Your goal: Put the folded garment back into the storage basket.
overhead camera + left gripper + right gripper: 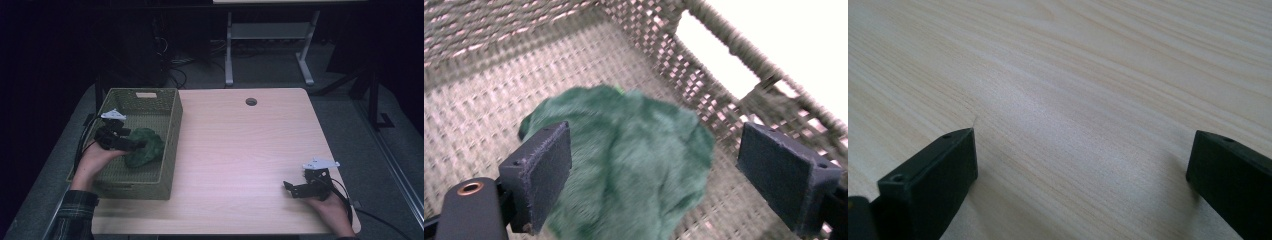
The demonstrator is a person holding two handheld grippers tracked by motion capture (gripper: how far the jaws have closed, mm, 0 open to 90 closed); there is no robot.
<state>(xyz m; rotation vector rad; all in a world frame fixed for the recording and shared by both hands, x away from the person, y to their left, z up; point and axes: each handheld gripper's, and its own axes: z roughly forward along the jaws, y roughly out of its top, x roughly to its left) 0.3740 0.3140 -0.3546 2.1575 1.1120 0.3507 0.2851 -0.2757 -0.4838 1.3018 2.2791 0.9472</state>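
High view: green fuzzy cloth lump [143,146] lies inside the olive woven basket [170,131] at the table's left; left gripper [134,144] hovers over it, right gripper [289,188] idles on the pale wooden table [240,145].

Left gripper view: jaws spread, cloth between them but unpinched — drop looks done, pulling clear remains. Blurry; cloth's bottom edge is cut off.

Right gripper view: jaws apart, nothing held.

The place looks like a lab or test room rather than a home. A plain light-wood tabletop with a round cable hole [251,101] stands on grey carpet-like flooring [280,70]. Behind it, in the dark, are the grey metal legs of a second workbench [229,55] and loose black cables on the floor [175,70]. A woven olive-green basket [172,135] sits on the table's left side.
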